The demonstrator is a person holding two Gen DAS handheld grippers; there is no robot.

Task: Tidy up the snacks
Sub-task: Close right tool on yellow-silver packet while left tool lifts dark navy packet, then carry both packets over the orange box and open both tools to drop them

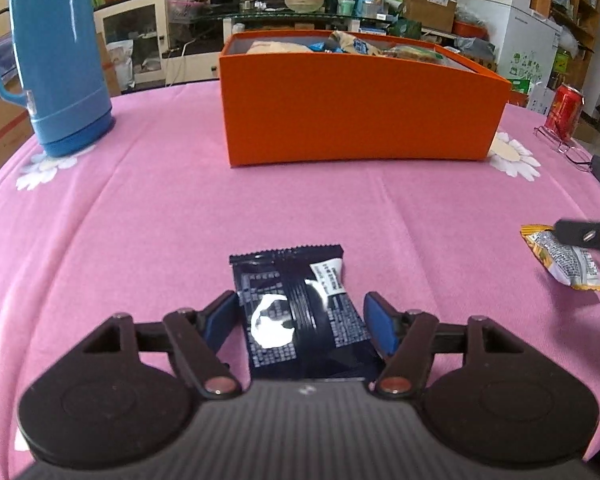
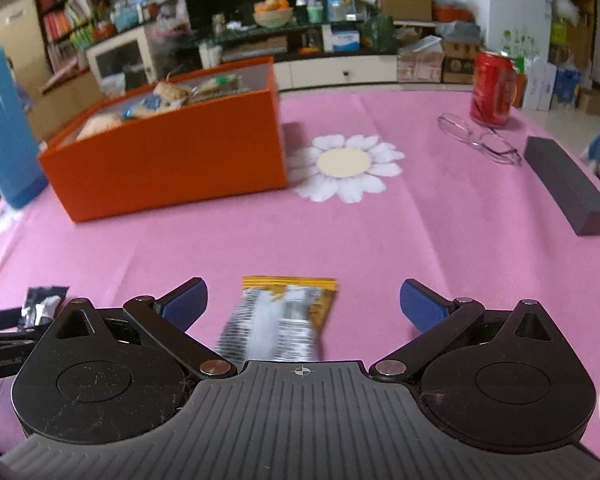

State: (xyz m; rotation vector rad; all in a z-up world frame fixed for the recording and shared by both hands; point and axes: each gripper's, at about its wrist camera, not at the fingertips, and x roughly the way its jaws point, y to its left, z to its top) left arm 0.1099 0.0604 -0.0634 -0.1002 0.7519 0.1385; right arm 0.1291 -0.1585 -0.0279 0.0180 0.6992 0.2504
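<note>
- Left hand-held gripper (image 1: 300,316): blue pads on either side of a dark navy snack packet (image 1: 300,312) lying flat near the tabletop's (image 1: 140,220) near edge; left pad touching, right pad just clear
- Right hand-held gripper (image 2: 303,306): jaws wide apart around a yellow-and-silver snack packet (image 2: 284,320), not touching it
- Orange box (image 1: 360,108) holding snacks, toward the far edge

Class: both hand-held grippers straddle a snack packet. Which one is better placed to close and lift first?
Left. The left hand-held gripper has its pads nearly against the dark packet; the right hand-held gripper stands wide around the yellow packet.
</note>
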